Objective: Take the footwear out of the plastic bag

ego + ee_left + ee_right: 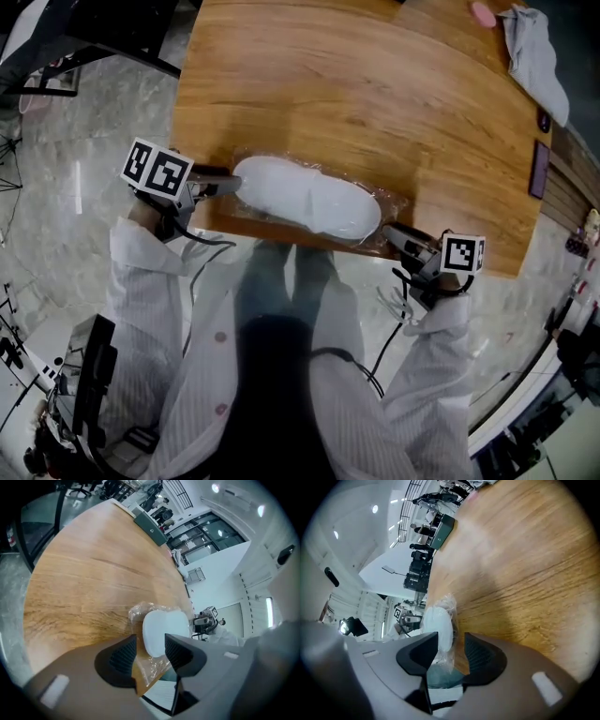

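Note:
A pair of white slippers (305,199) lies inside a clear plastic bag (392,202) along the near edge of the wooden table (356,84). My left gripper (230,180) sits at the bag's left end, jaws apart. In the left gripper view, the left gripper (150,641) frames the slipper (161,625) and the crinkled bag (139,611), and the pads press on nothing. My right gripper (394,232) is at the bag's right end, also open. In the right gripper view, the slipper (438,620) and bag (449,603) lie just beyond the right gripper (451,641).
A grey cloth (536,61) and a pink object (483,13) lie at the table's far right corner. A dark flat object (539,169) sits near the right edge. The bag slightly overhangs the near edge, above the person's white coat and the marble floor.

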`<state>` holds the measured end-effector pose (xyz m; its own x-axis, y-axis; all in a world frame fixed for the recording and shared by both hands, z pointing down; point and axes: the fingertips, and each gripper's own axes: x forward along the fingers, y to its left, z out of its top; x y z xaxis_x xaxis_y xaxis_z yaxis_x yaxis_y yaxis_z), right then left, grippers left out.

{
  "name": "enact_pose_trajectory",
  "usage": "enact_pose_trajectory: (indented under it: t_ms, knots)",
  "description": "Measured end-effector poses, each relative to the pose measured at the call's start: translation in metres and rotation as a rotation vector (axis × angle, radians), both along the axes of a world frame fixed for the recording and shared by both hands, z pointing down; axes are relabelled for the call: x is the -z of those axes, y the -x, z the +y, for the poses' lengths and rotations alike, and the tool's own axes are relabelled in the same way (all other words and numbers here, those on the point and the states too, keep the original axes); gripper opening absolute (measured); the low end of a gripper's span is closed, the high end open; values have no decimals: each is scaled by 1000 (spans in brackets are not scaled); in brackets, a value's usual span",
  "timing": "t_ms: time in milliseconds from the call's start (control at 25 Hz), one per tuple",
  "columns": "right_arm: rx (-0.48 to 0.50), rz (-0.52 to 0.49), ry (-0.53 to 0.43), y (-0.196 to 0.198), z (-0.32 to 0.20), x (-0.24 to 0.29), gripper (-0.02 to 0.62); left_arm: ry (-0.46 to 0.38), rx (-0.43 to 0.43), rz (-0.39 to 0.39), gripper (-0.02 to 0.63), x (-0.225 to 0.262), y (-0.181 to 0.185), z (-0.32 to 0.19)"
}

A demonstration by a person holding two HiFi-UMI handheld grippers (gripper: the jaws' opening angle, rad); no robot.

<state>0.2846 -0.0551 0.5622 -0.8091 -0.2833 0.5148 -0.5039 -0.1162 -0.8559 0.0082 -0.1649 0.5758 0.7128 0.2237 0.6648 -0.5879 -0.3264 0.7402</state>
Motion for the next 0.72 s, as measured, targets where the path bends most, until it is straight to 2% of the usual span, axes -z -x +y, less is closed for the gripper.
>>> enact_pose_trajectory:
  t_ms: [160,400,520,600,720]
  knots:
    - [5,-35,28,3,1,-6,186,27,-47,-23,186,-10,-6,5]
    - [7,-82,64,8,0,-15,167,42,-76,-14,132,-12,-14,8]
    - [11,-124,73,14,-3,-16,129,55,-70,10,118,-9,-15,10]
    - [2,-143,81,15,-4,-15,79,62,-66,22,105,-6,-14,12]
    - [-1,-198,45,16,-7,-3,68,55,-50,54,92,4,-13,12]
